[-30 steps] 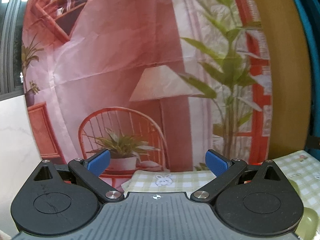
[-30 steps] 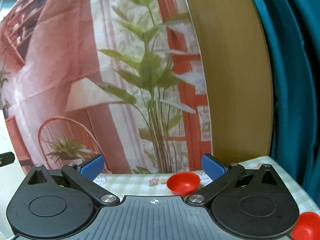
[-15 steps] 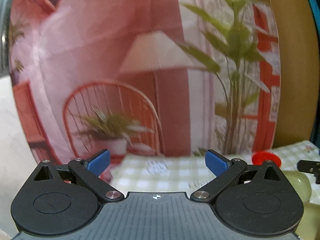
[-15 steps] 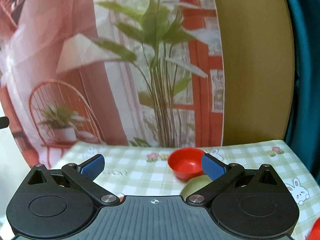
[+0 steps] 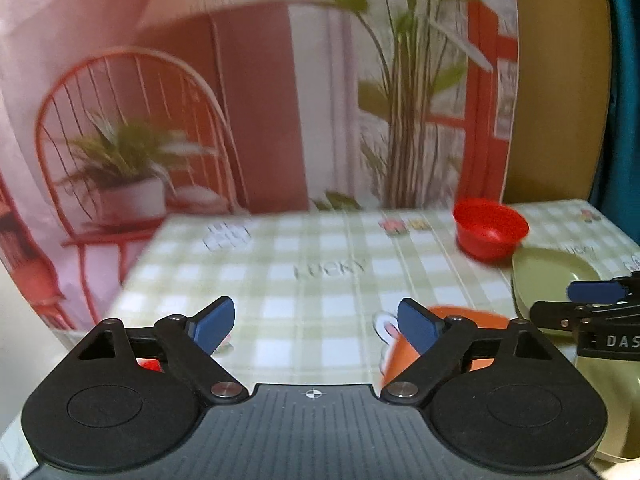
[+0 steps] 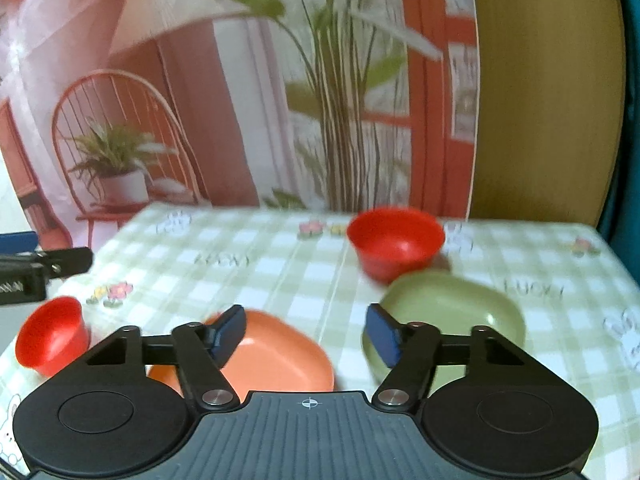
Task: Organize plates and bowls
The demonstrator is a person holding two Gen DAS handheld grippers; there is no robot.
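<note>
— Ahead of the right gripper [image 6: 306,332], what is seen on the green-and-white checked tablecloth [image 6: 280,280]?

— Its blue-padded fingers [image 6: 382,336] are spread wide with nothing held between them. Just beyond the left finger an orange, rounded-square plastic plate [image 6: 276,350] is laid flat; just beyond the right finger a pale green, rounded-square plastic plate [image 6: 452,308] is set beside it, the two plates apart. Farther ahead, touching or nearly touching the green plate's far edge, a red round plastic bowl [image 6: 396,242] is stood upright. Off to the left, near the cloth's edge, a second small red bowl [image 6: 52,334] is seen tilted toward the camera.

— And the left gripper [image 5: 316,322]?

— Its jaws are likewise held apart and empty. The orange plate [image 5: 460,314] is partly hidden behind its right finger, and a sliver of red, too hidden to identify, is visible under its left finger. To the far right the green plate [image 5: 548,276] is seen, with the right gripper's [image 5: 600,308] black arm reaching in over it; the red bowl [image 5: 490,232] is placed ahead and to the right, just past that plate.

— What is behind the table?

— A printed fabric backdrop [image 6: 240,80] showing a chair, a lamp and plants is hung there. Both views are blurred, so fine detail cannot be made out.
</note>
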